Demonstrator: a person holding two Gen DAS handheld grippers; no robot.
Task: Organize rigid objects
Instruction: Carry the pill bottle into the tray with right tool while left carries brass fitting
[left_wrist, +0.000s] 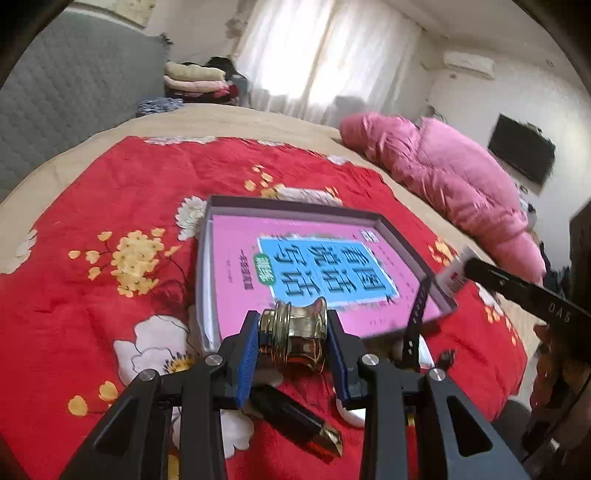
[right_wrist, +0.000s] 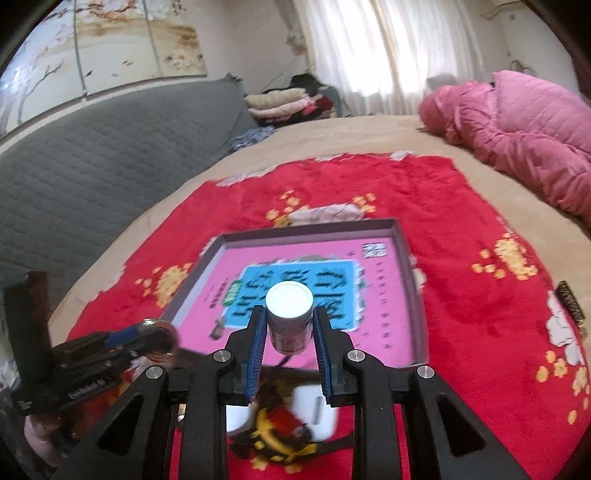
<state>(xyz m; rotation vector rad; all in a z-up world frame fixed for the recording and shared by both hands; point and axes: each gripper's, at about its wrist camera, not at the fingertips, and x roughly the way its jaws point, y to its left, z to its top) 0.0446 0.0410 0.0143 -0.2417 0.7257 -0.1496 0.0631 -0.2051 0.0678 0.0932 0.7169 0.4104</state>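
Blue-padded fingers (left_wrist: 246, 354) pinch a shiny gold, ribbed metal piece (left_wrist: 293, 334).

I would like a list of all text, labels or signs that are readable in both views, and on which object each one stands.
"DAS": on the black arm of the right gripper, seen from the left wrist view.
Large Chinese characters on the pink book in the shallow box: upside down, I cannot read them with certainty.
QR code on the book: not readable.
Label on the white-capped bottle: blurred.
White lettering on the left gripper body: unreadable.
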